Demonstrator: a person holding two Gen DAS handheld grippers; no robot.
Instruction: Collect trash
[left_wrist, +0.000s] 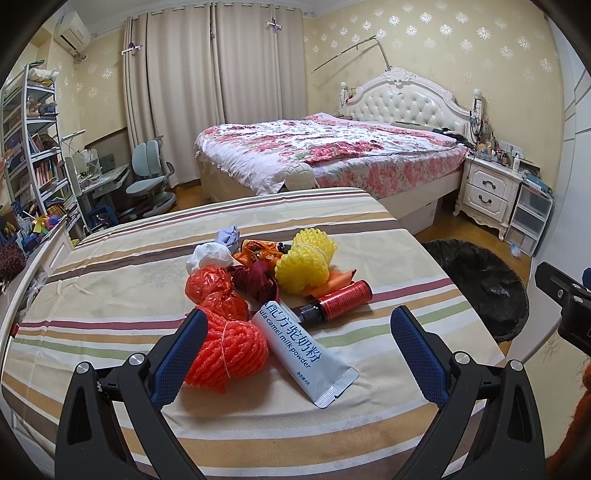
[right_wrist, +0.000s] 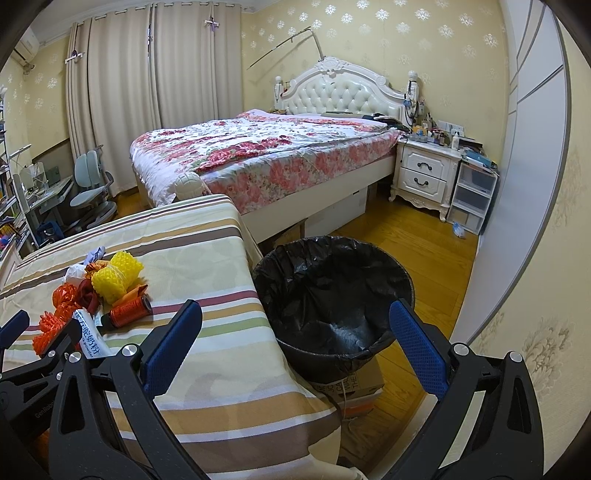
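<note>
A heap of trash lies on the striped bedspread (left_wrist: 110, 295): an orange foam net (left_wrist: 225, 350), a silver milk-powder sachet (left_wrist: 303, 350), a small red bottle (left_wrist: 340, 301), a yellow foam net (left_wrist: 304, 258), red plastic bags (left_wrist: 210, 288) and a white bag (left_wrist: 207, 256). My left gripper (left_wrist: 299, 325) hovers open just before the heap, the orange net and sachet between its fingers. My right gripper (right_wrist: 295, 321) hangs open over the bed's edge, in front of the black-lined bin (right_wrist: 332, 295). The bin (left_wrist: 480, 280) also shows at the right of the left wrist view.
The bin stands on a cardboard box (right_wrist: 351, 387) on the wooden floor (right_wrist: 424, 251). Behind are a floral bed (right_wrist: 266, 155), a white nightstand (right_wrist: 424, 173), plastic drawers (right_wrist: 472, 199), a desk chair (left_wrist: 147, 181) and a bookshelf (left_wrist: 33, 140).
</note>
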